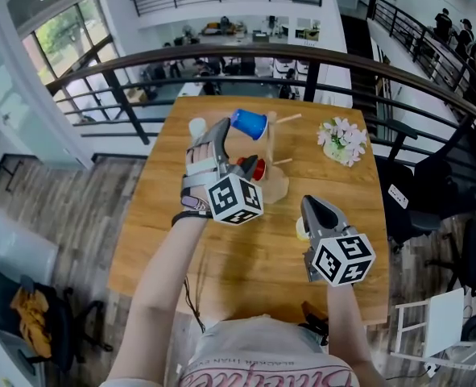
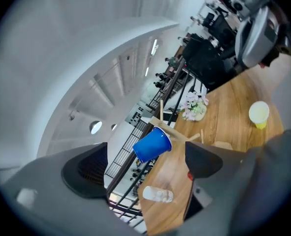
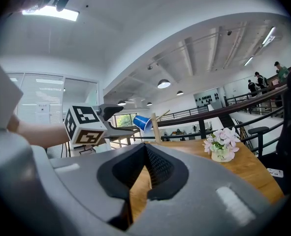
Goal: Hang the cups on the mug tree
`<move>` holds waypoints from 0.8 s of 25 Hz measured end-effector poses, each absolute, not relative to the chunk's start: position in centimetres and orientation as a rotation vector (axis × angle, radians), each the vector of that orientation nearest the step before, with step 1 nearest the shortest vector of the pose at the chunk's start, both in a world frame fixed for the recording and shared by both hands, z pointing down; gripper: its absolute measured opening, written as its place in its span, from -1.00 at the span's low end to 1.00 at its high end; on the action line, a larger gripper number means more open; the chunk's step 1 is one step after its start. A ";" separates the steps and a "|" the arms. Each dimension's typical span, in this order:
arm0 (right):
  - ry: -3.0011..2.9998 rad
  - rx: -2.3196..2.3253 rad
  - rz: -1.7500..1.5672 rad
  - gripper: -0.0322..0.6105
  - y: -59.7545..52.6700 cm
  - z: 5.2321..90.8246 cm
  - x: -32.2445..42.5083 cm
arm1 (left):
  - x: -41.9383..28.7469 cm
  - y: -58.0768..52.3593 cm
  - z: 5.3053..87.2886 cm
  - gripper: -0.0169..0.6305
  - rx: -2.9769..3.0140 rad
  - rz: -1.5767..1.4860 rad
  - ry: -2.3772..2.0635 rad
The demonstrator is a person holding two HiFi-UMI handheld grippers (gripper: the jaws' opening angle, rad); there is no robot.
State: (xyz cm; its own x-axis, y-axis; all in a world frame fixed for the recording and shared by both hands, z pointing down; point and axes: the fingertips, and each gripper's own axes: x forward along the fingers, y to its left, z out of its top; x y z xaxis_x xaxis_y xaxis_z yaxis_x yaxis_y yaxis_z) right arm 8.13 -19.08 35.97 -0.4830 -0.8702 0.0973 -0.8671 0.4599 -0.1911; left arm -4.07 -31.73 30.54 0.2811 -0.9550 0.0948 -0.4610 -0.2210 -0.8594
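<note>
On the wooden table (image 1: 246,256), furthest left, a clear cup (image 1: 197,127) sits near the far edge. Just right of it, your left gripper (image 1: 228,143) points level toward the mug tree (image 1: 271,147) with its jaws spread wide and nothing between the pads. In the left gripper view the blue cup (image 2: 152,145) shows beyond the gap, clear of both jaws. That blue cup hangs tilted on an upper peg of the tree, its mouth toward the pole. A red object (image 1: 256,168) lies by the tree's base, partly hidden behind your left gripper, so you cannot tell how it rests. Further right and nearer to you, a yellow cup (image 1: 301,229) sits just beside your right gripper (image 1: 310,204), whose jaws are clenched together on nothing. At the far right a pot of pink flowers (image 1: 342,141) stands apart from the tree
</note>
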 end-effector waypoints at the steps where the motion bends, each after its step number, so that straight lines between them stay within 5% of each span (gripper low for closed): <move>1: 2.670 -1.592 -0.334 -0.89 -19.1 36.0 8.2 | -4.3 -31.5 30.4 0.62 -1.865 -0.807 1.317; 10: 2.658 -1.639 -0.300 -0.89 -19.3 35.9 8.8 | -7.2 -29.6 30.0 0.22 -2.406 -0.251 1.646; 16: 2.646 -1.691 -0.229 -0.89 -19.1 35.8 9.3 | -9.0 -28.2 30.3 -0.32 -2.553 0.073 1.773; 19: 2.645 -1.709 -0.201 -0.89 -19.0 35.9 9.5 | -10.6 -27.8 31.0 -0.90 -2.539 0.119 1.866; 20: 2.642 -1.710 -0.205 -0.89 -18.9 36.0 9.5 | -10.9 -27.7 31.3 -0.91 -2.538 0.115 1.879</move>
State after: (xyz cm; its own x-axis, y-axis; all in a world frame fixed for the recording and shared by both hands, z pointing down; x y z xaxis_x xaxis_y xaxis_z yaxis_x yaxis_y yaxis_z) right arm 9.55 -18.91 35.96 -0.4121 -0.9076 0.0806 -0.9091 0.4037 -0.1024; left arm -10.88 -27.74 31.32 0.2902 -0.9558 -0.0472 -0.9544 -0.2927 0.0582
